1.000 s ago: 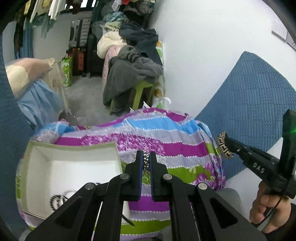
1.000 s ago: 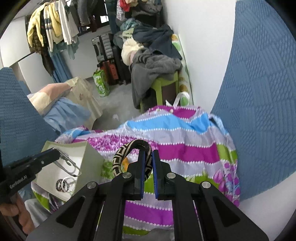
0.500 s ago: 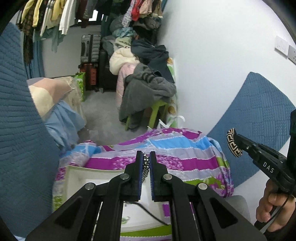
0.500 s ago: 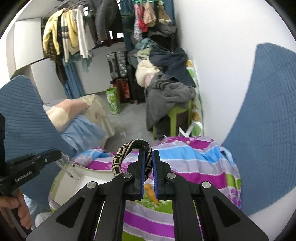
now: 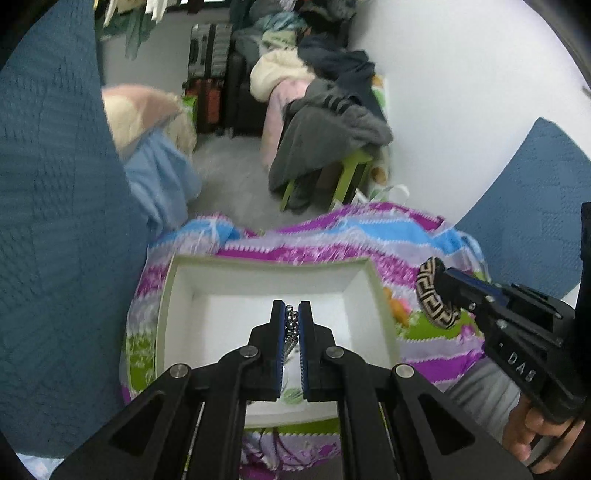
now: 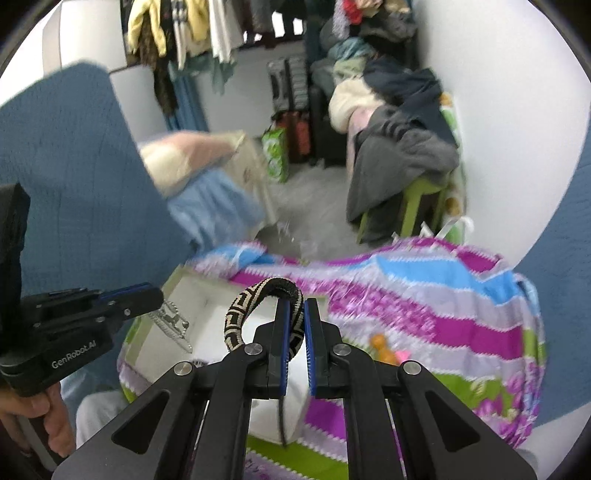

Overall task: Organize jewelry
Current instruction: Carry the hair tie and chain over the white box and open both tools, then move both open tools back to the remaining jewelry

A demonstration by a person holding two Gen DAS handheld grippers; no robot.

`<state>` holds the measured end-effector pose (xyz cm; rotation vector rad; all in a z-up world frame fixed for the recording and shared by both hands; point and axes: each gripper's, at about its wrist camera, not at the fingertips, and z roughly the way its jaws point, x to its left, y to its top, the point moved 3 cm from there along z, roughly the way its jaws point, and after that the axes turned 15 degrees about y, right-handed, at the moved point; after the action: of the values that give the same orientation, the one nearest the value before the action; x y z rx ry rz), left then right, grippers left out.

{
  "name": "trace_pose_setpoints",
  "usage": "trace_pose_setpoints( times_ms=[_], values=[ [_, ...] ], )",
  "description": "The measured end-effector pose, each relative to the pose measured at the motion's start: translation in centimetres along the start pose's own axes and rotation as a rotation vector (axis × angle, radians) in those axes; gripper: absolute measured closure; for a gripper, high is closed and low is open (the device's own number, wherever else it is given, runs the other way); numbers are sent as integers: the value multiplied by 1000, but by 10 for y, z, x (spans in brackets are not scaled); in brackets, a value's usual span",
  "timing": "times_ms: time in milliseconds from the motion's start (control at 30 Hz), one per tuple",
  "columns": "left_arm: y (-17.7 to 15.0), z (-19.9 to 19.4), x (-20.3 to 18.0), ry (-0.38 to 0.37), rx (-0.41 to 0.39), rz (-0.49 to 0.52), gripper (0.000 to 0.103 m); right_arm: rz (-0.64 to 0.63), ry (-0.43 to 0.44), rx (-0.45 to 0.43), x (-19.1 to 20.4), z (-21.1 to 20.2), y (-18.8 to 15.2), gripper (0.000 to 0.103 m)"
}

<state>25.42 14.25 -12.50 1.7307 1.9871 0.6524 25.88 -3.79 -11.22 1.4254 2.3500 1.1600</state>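
Left wrist view shows a silver bead chain [image 5: 291, 325] pinched between the 2 blue-padded fingers of the left gripper [image 5: 291, 314], which are pressed together on it above the open white box [image 5: 376, 291]. In the right wrist view the same chain [image 6: 170, 322] hangs from the left gripper [image 6: 153, 295] over the box [image 6: 192, 295]; part of it droops down toward the box interior, though whether it touches the bottom is unclear.

A black-and-beige patterned bangle [image 6: 255, 310] is clamped in the right gripper [image 6: 294, 310], its 2 fingers closed on one side of the ring, with the rest of the loop arching up and to the left of the tips. From the left wrist view the bangle [image 5: 436, 299] sits at the tip of the right gripper [image 5: 443, 280], just beside the right rim of the box and above the cloth.

The box rests on a striped purple, blue and green floral cloth [image 5: 369, 236] that covers a rounded surface. Blue quilted fabric [image 5: 55, 221] flanks the cloth on both sides. Beyond it, a grey garment [image 6: 399, 158] is draped over a green stool [image 6: 417, 199] against the white wall [image 5: 461, 110], with suitcases [image 6: 291, 103] and hanging clothes [image 6: 166, 29] farther back. Both frames are somewhat blurred.
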Motion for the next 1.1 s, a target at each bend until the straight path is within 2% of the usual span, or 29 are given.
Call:
trace_pose_setpoints(
  times_ms=[333, 533, 633, 667, 700, 767, 900, 967, 1100],
  values=[
    [-43, 43, 14, 8, 117, -26, 98, -11, 39, 154, 14, 51, -48, 97],
    [-56, 55, 13, -4, 155, -32, 98, 7, 41, 186, 10, 58, -59, 97],
    [-54, 52, 9, -6, 141, -28, 97, 23, 61, 187, 7, 58, -60, 96],
    [-53, 51, 8, -11, 140, -20, 97, 28, 80, 188, 7, 56, -60, 93],
    [-52, 50, 6, -4, 134, -11, 97, 29, 85, 188, 7, 55, -60, 83],
    [-49, 45, 4, 32, 116, 2, 97, 34, 100, 173, 6, 49, -58, 71],
    [-41, 38, 3, 21, 113, -41, 96, 21, 123, 125, 7, 31, -50, 70],
    [-37, 33, 1, 17, 103, -51, 89, 12, 133, 97, 5, 19, -43, 70],
    [-27, 18, -9, 37, 60, -58, 53, 3, 127, 29, -5, -7, -26, 69]
  ],
)
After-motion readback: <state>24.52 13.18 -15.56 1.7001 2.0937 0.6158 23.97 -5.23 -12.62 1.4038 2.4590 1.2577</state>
